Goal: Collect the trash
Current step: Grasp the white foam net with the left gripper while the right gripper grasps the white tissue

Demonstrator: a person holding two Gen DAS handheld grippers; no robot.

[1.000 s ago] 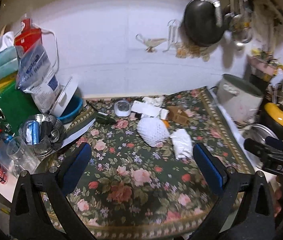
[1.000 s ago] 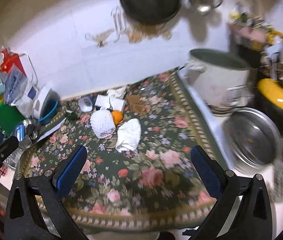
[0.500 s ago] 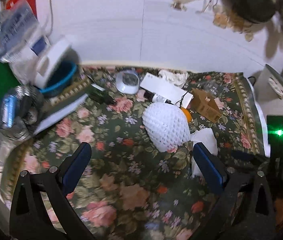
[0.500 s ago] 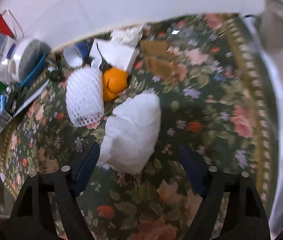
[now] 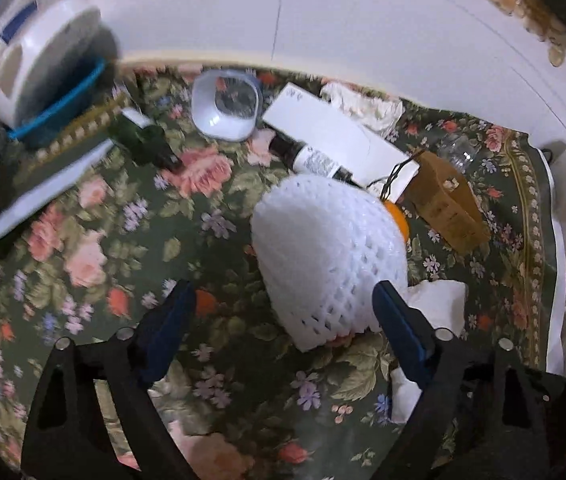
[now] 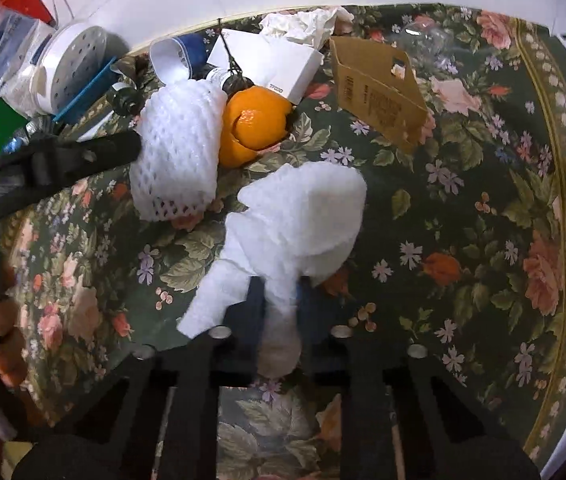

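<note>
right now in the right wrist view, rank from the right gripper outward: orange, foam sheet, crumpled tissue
1. foam sheet: pinched in the closing right gripper
2. orange: beyond it, up-left, beside the foam net
3. crumpled tissue: farthest, by the wall

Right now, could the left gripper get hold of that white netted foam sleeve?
Probably yes. The left gripper has its jaws closing with the foam net sleeve just ahead, partly between them, nothing blocking. The orange peel lies behind it.
</note>
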